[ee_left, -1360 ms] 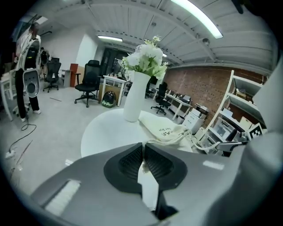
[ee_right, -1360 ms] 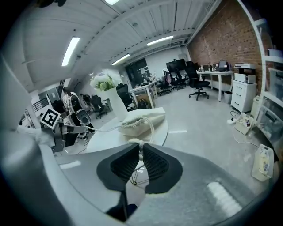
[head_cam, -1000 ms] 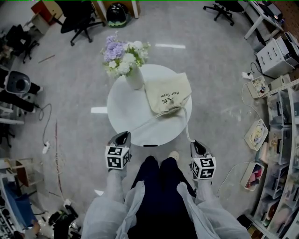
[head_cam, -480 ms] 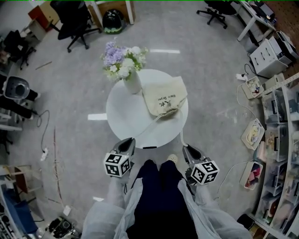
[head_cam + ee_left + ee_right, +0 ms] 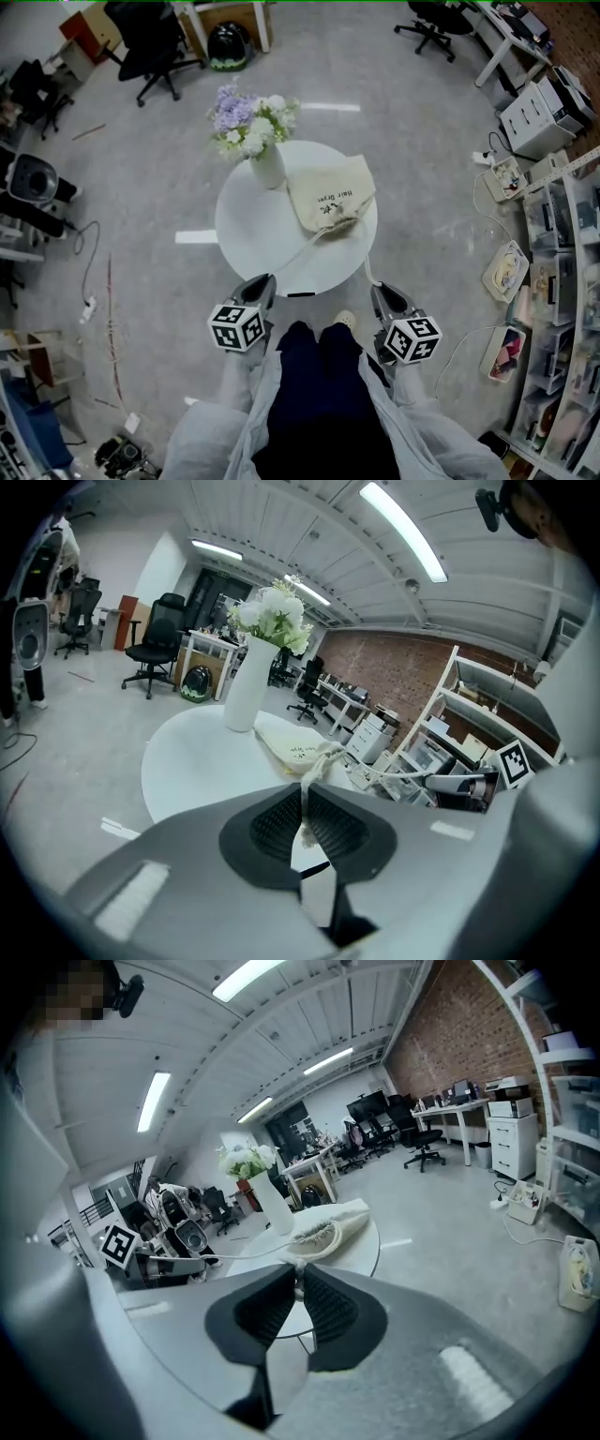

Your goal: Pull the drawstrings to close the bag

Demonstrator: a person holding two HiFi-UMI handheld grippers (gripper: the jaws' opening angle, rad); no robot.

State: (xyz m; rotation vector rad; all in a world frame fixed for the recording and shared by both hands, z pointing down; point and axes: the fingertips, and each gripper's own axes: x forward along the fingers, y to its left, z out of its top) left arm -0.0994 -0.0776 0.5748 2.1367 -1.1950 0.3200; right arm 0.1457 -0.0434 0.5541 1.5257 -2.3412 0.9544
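The left gripper point(image 5: 265, 281) clamped the left drawstring point(image 5: 295, 255) and the right gripper point(image 5: 380, 289) the right drawstring point(image 5: 366, 265) of the cream bag point(image 5: 330, 192) on the round table point(image 5: 248, 230).

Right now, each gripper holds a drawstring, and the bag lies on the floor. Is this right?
No. The bag lies on the round table, not the floor; the head view shows it. The left gripper and right gripper do each hold a drawstring.

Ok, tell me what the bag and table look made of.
Bag: beige cloth, likely cotton or canvas, matte; it creases and gathers at the neck. Table: smooth white top, perhaps laminate or painted; no grain shows.
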